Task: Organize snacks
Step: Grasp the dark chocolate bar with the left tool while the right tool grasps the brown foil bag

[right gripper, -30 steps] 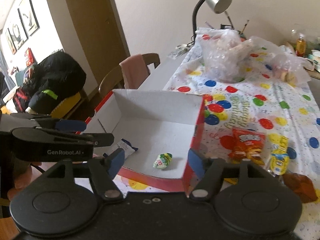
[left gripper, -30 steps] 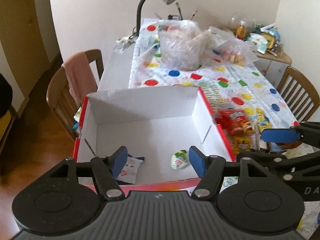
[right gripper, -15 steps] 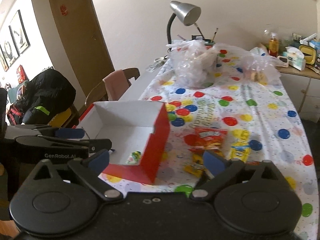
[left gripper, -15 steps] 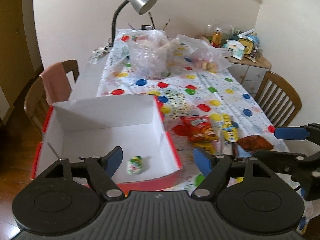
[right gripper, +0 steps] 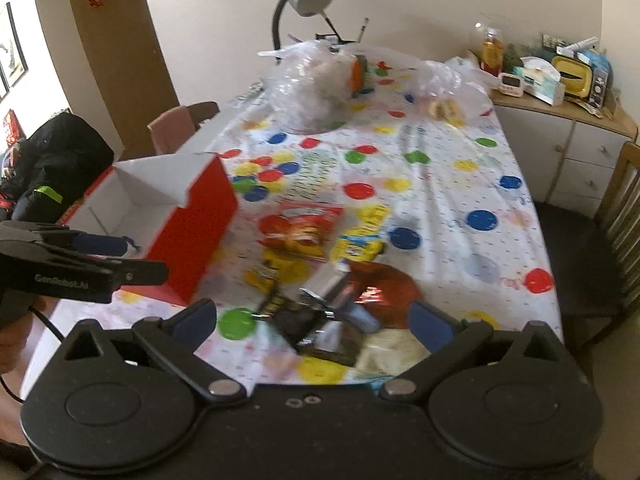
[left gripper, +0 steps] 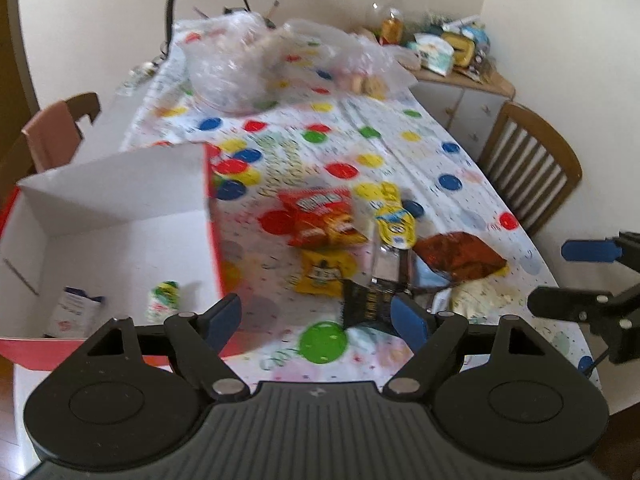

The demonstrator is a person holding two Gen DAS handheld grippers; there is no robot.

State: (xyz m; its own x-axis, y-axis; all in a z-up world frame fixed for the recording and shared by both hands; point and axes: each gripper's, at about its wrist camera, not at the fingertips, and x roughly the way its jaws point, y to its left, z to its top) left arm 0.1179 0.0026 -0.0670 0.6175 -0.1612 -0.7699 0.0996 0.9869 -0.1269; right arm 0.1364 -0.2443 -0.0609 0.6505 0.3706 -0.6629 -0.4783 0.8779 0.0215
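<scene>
Snack pile [right gripper: 320, 280] on worktop [right gripper: 460, 184], right of box [right gripper: 192, 216] | dead ahead of right claw [right gripper: 314, 320], nearer one, wide, empty | black packet [right gripper: 304, 320] closest, long axis unclear | left claw [left gripper: 316, 318] wide, empty.

The black left gripper [left gripper: 316, 318] with blue-padded fingers [left gripper: 408, 320] is held level, its jaws spread wide with nothing between them. The black right gripper [right gripper: 314, 320] with matching blue pads [right gripper: 430, 324] is likewise spread wide and empty. In the left wrist view the right gripper juts in from about 3 o'clock, and in the right wrist view the left gripper reaches in from about 9 o'clock, so the two sit side by side, apart.
</scene>
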